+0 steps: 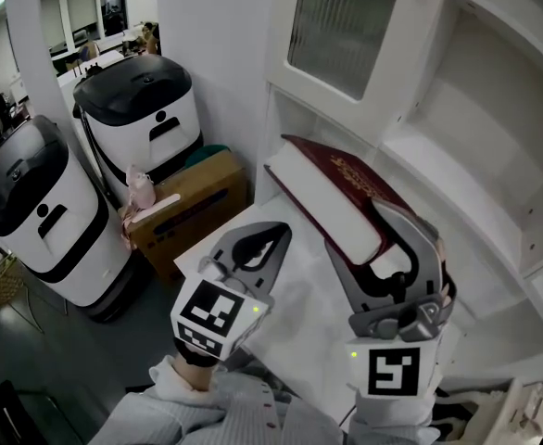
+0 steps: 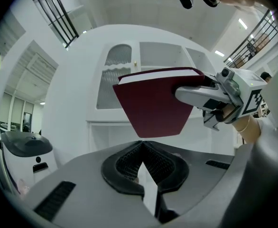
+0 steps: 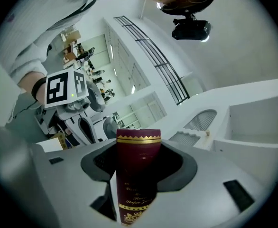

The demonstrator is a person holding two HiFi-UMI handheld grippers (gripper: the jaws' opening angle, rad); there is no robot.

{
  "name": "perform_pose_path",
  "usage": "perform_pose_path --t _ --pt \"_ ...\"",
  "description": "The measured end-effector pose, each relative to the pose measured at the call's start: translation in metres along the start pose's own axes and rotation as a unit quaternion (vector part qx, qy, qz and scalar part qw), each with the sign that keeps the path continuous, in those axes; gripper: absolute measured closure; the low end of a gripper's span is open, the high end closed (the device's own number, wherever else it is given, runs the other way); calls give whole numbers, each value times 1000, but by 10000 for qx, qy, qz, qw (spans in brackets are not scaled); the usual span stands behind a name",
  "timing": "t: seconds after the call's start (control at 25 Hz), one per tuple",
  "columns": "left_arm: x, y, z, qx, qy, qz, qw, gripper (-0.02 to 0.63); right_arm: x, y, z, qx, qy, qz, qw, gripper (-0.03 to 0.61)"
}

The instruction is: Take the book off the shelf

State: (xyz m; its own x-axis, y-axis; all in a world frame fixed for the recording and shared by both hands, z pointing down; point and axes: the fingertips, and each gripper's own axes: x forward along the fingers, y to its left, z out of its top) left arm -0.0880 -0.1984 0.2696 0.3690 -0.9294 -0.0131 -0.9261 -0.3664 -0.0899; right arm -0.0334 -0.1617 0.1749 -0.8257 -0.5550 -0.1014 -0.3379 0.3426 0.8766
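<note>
1. At the far left, two white machines (image 1: 32, 213) with black domed tops stand on the floor, one near and one farther back.
2. Just to their right, a brown cardboard box (image 1: 194, 202) sits on the floor against the white wall.
3. The left claw (image 1: 282, 233) is near, left of centre. Its jaws are closed tip to tip with nothing between them. It lies below and left of the book and does not touch it.
4. The book (image 1: 332, 185), a dark red hardback with gold print, hangs tilted in the air in front of the shelf unit. Its white page edge faces left and its far end points toward an open compartment.
5. The right claw (image 1: 359, 227) grips the book at its near end, one jaw pressed on each cover. The gold-lettered spine faces that claw's own camera.
6. The white shelf unit (image 1: 480, 137) fills the right side. It has several open compartments and a ribbed glass door (image 1: 341, 26) at its top left.
</note>
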Motion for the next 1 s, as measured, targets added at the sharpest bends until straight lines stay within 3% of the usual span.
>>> perform_pose_path --t 0.24,0.52,1.0 --pt "9 -10 -21 -98 180 -168 9996 604 -3 24 -32 618 325 188 9974 360" --pt "31 -33 -42 -244 307 -599 9974 604 -20 46 -92 1493 1083 247 9825 360" --pt "77 -83 -61 -364 408 -1352 9893 604 -60 68 -166 2039 1950 107 9593 360"
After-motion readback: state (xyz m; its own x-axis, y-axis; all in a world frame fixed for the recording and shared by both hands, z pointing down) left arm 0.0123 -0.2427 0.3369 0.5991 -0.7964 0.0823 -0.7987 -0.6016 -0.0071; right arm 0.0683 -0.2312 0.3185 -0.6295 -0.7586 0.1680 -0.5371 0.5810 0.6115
